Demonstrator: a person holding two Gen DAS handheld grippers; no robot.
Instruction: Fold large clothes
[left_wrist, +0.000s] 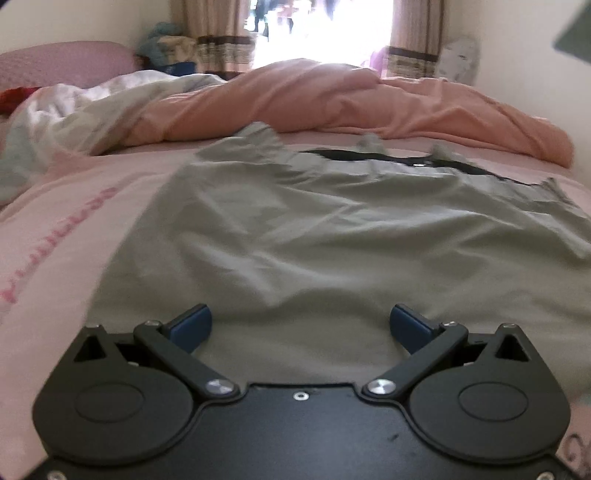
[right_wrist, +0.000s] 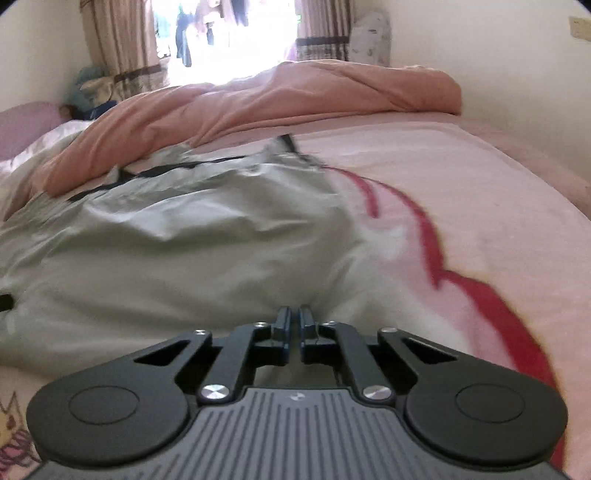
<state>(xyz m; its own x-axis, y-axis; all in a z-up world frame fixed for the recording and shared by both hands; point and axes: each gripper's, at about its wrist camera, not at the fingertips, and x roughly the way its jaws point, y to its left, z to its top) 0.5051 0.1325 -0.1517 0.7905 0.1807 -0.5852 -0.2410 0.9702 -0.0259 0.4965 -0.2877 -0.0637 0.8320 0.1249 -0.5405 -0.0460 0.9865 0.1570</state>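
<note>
A large pale grey garment (left_wrist: 295, 240) lies spread and wrinkled on the pink blanket (left_wrist: 66, 229), its black-trimmed end (left_wrist: 388, 157) at the far side. My left gripper (left_wrist: 301, 321) hovers low over the garment's near part, open wide, with only cloth below the blue pads (left_wrist: 194, 325). In the right wrist view the same garment (right_wrist: 166, 240) fills the left half. My right gripper (right_wrist: 294, 314) is shut at the garment's near right edge, where the cloth puckers into a crease at the fingertips.
A rumpled peach duvet (left_wrist: 332, 99) is heaped across the far side of the bed, with white bedding (left_wrist: 74, 107) to its left. The pink blanket with a red pattern (right_wrist: 480, 229) lies bare right of the garment. Curtains (right_wrist: 122, 55) and a bright window stand behind; a wall runs along the right.
</note>
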